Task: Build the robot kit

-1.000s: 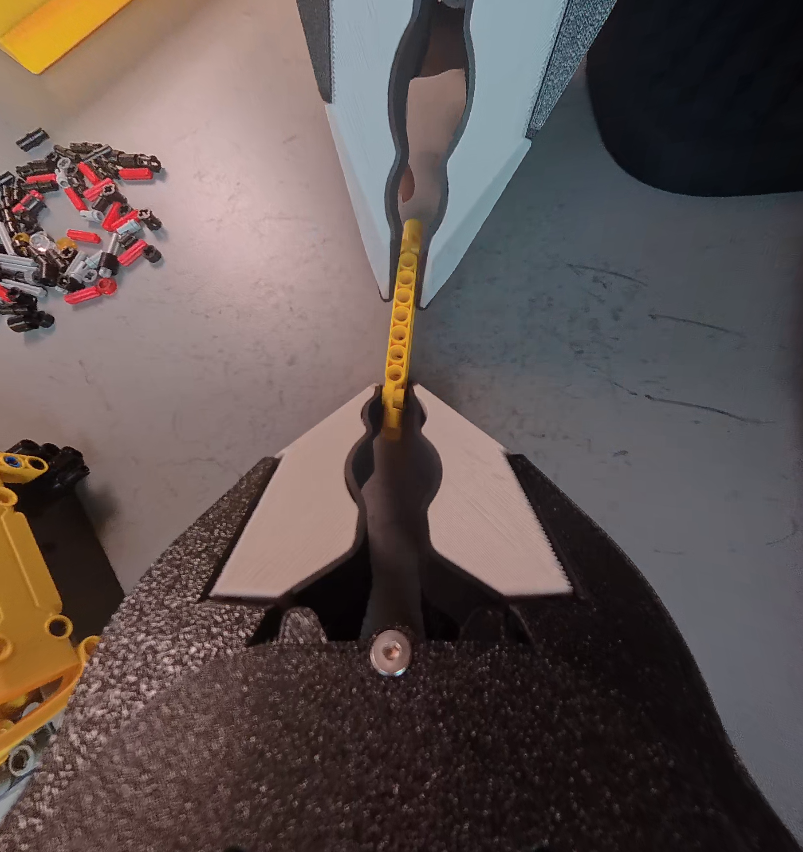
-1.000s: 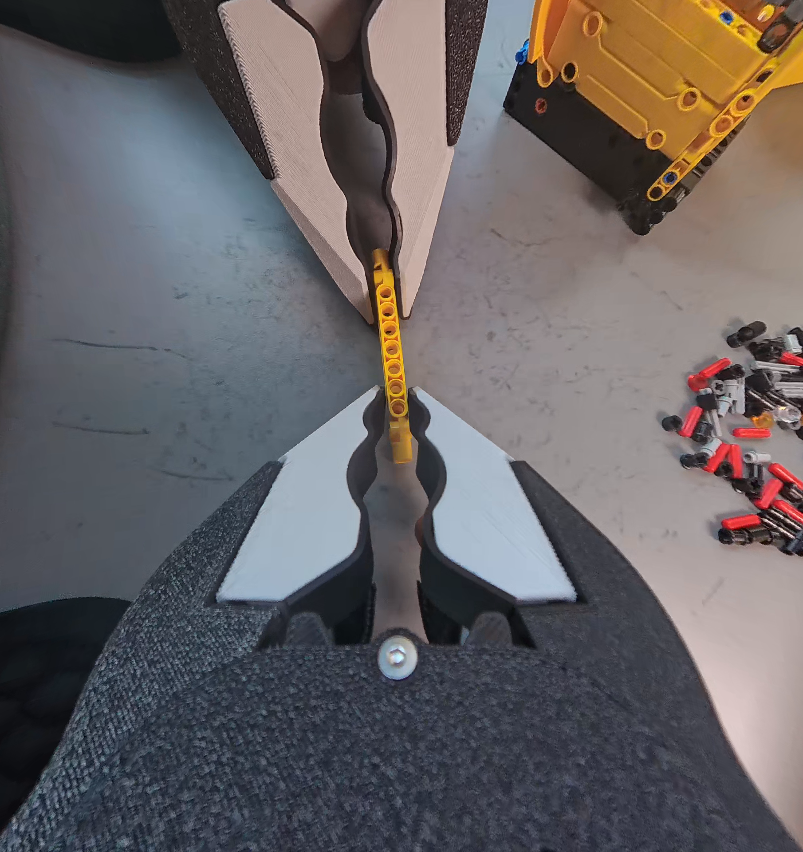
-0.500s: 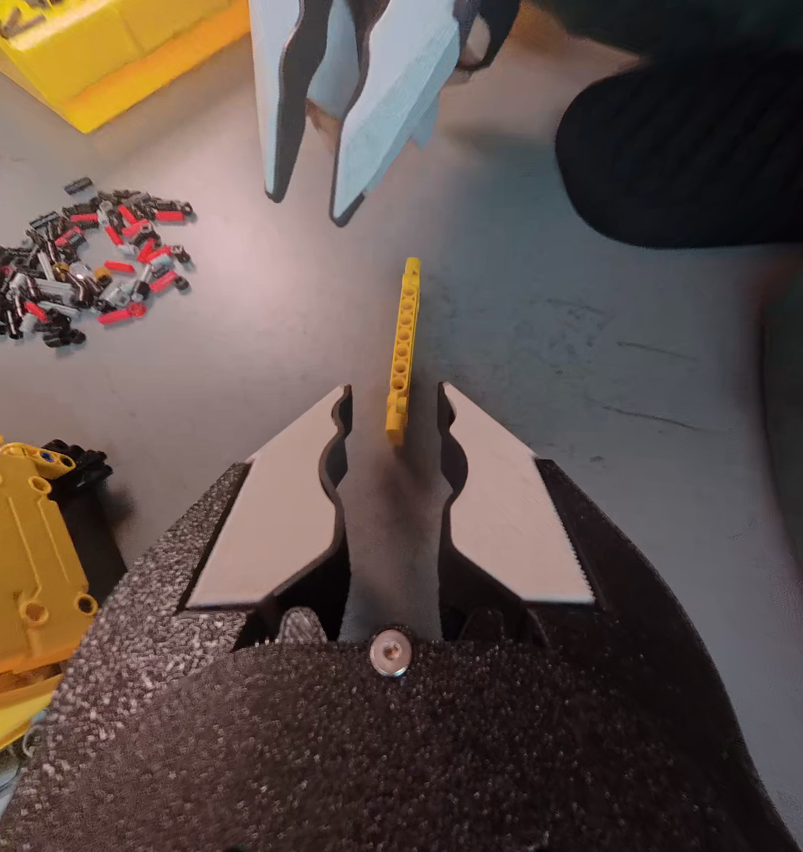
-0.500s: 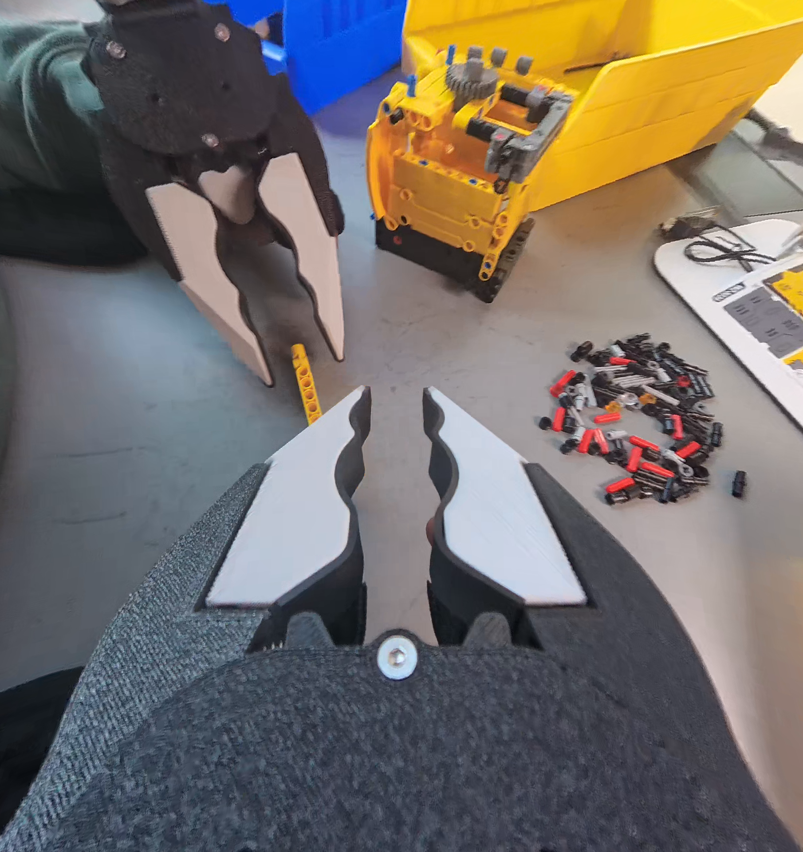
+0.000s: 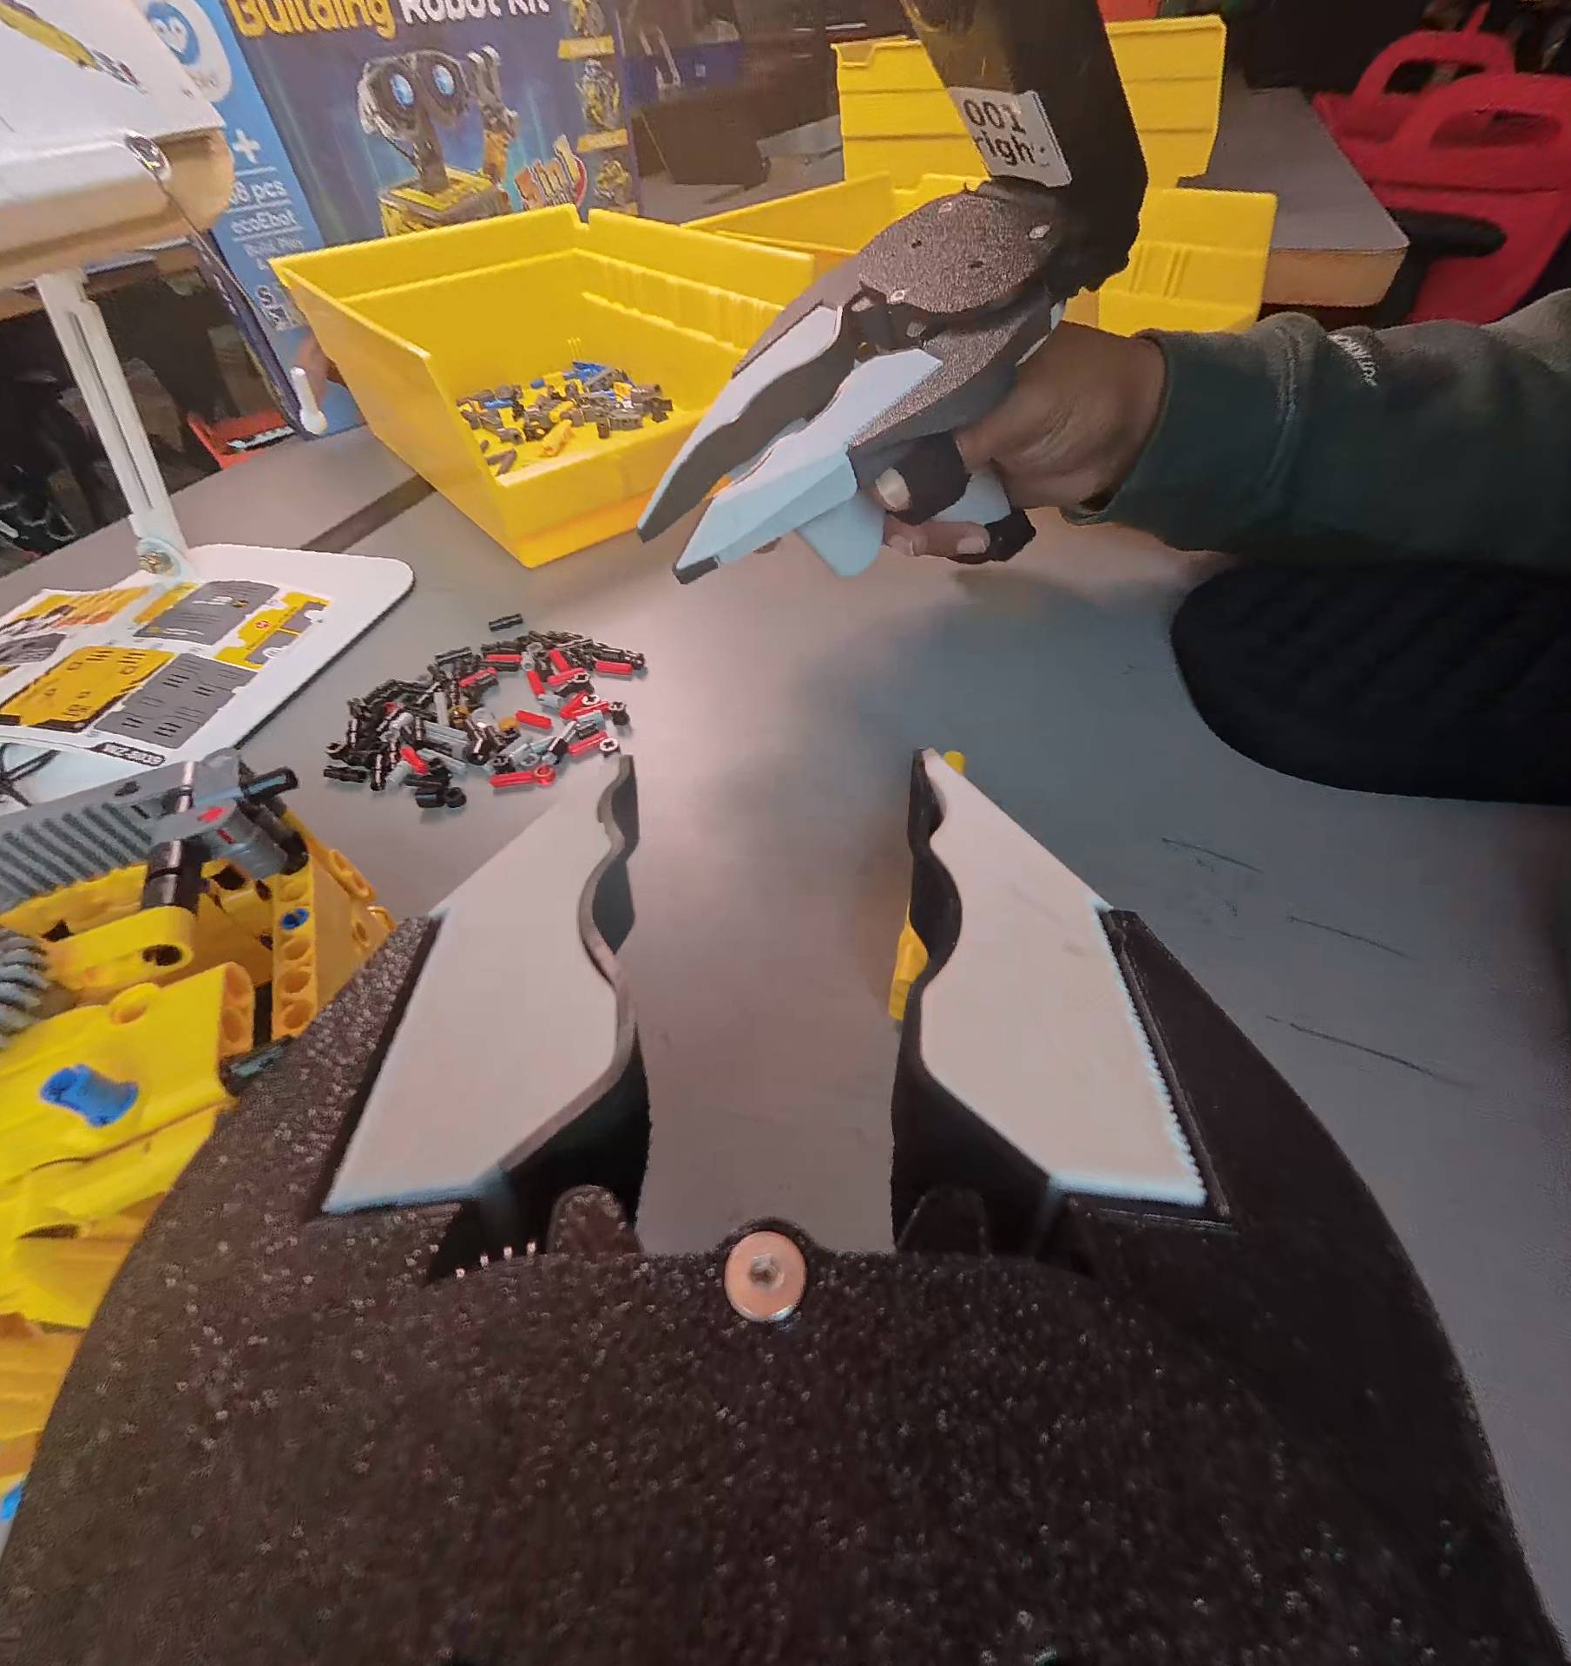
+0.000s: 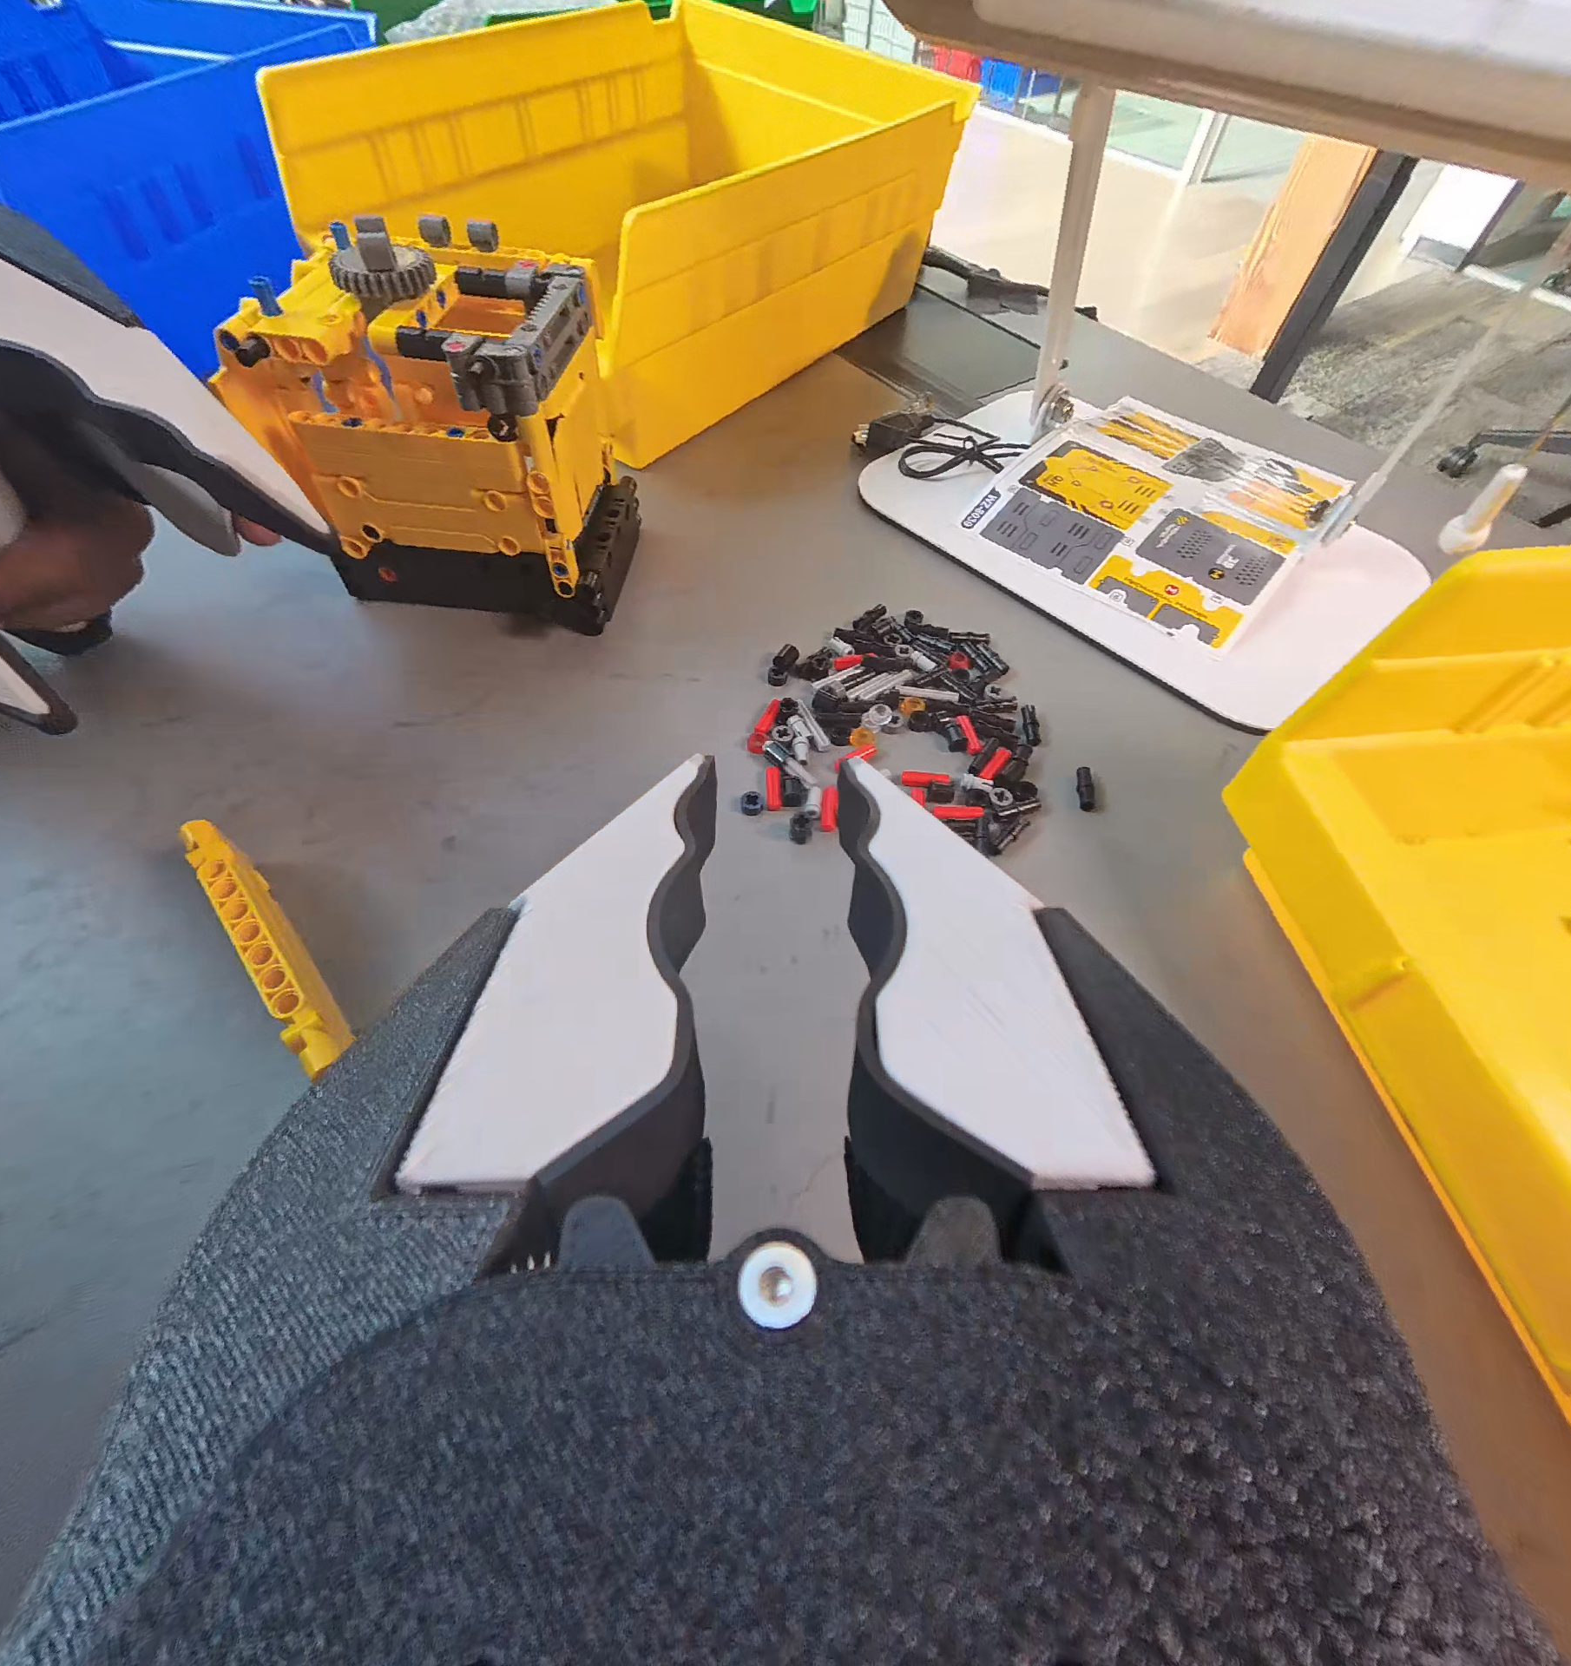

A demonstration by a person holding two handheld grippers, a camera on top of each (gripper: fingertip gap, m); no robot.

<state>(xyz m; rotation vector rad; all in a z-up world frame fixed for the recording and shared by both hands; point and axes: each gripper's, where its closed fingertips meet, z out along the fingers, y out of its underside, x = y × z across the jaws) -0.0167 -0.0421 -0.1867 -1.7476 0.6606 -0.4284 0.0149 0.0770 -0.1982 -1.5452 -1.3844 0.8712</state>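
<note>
Lying flat on the tabletop [image 6: 493,721], the yellow beam [image 6: 259,938] is held by neither tool. Left gripper [image 5: 768,775] jaws stand wide apart, empty; right gripper [image 6: 777,780] jaws apart, empty, near the loose pins [image 6: 899,721].

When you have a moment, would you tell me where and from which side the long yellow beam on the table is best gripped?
Probably mid-length on the yellow beam, coming from above with the fingers across its narrow width. It lies flat and free on the grey table, long and slim, its row of holes showing, with open space on both long sides.
</note>
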